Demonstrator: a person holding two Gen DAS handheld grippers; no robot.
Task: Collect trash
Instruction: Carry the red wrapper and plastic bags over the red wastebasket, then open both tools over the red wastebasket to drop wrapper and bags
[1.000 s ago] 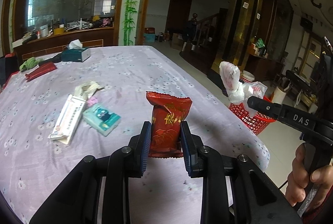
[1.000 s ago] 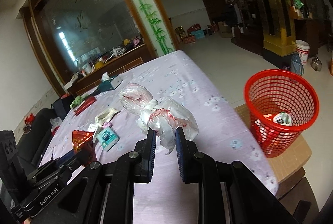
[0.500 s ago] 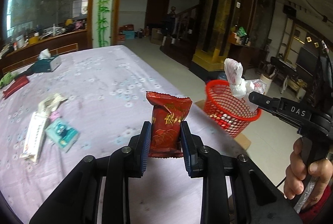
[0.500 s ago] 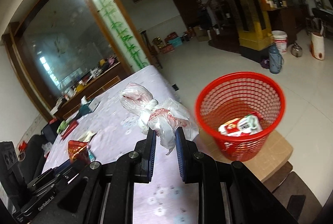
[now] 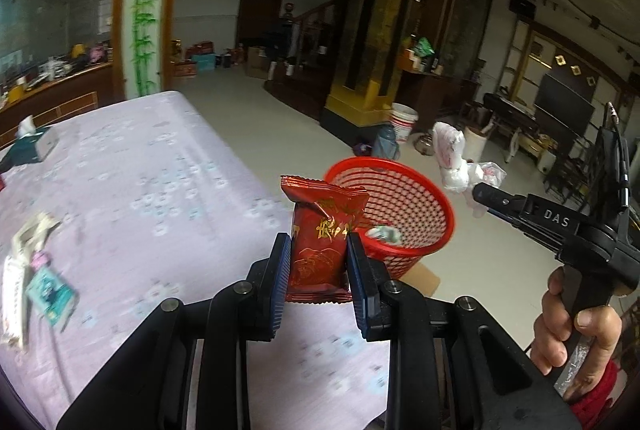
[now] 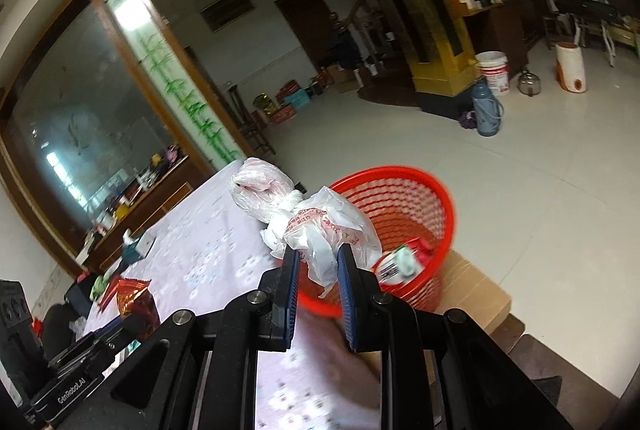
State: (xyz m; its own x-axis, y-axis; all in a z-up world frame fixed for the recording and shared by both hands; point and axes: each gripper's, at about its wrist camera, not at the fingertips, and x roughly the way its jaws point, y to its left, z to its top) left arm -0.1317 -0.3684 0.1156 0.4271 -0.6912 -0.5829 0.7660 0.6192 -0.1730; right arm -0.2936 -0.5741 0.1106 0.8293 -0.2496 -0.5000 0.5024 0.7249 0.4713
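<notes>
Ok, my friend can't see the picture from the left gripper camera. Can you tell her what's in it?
The left gripper holds a red snack wrapper upright between its jaws, above a table with a flowery purple cloth. Just past the table edge sits a red mesh basket. On the right, a hand holds the right gripper, which grips a knotted white plastic bag.

Counts: two grippers, left point(image 5: 318, 252) and right point(image 6: 318, 264); one red snack packet point(image 5: 320, 242); one knotted plastic bag point(image 6: 304, 214); one red basket point(image 6: 400, 226), holding perhaps two discarded items; one tissue box point(image 5: 34, 144).
</notes>
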